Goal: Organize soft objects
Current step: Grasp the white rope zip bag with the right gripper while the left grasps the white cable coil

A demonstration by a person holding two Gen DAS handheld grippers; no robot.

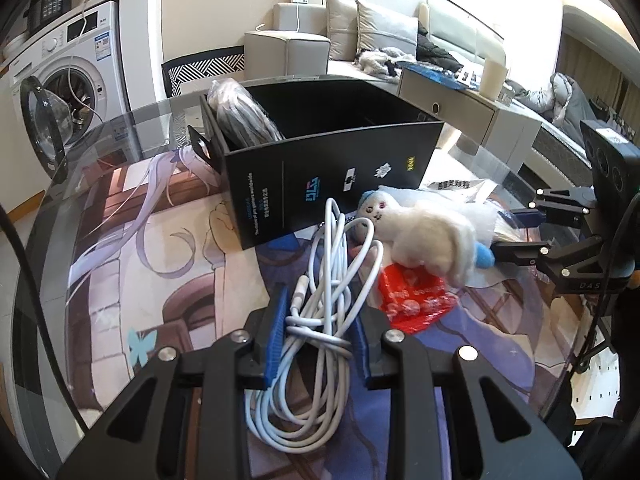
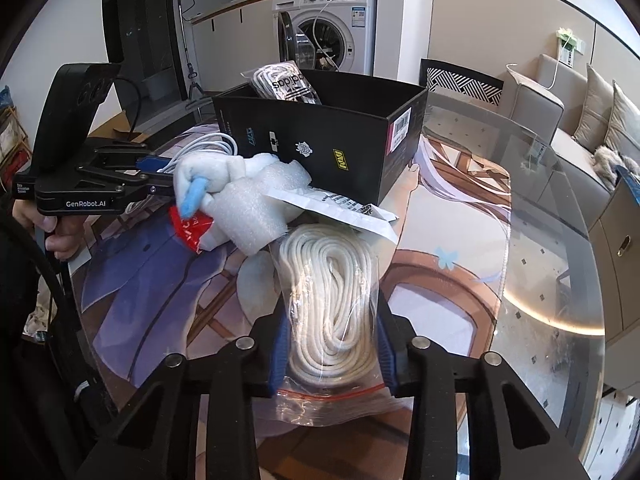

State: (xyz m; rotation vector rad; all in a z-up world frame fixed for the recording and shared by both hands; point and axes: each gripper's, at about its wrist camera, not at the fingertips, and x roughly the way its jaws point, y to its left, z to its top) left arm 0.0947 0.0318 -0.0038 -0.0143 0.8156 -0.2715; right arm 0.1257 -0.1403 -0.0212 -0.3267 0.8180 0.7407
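Left gripper [image 1: 318,344] — jaws closed on a coiled white cable [image 1: 336,280], lying at 6 o'clock from the black box [image 1: 332,176]. Right gripper [image 2: 332,350] — jaws closed on a bagged coil of white rope [image 2: 332,300]; plush toy [image 2: 208,184] at its 11 o'clock, on the printed mat [image 2: 440,280].

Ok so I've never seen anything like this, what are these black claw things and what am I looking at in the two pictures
Those are hand-held grabbing tools, one in each of a person's hands, each carrying a camera that looks along its fingers. One picture is from the left tool, shut on a coiled white cable. The other is from the right tool, shut on a clear bag of white rope. On the glass table lie a white plush toy, a red packet and an open black box.
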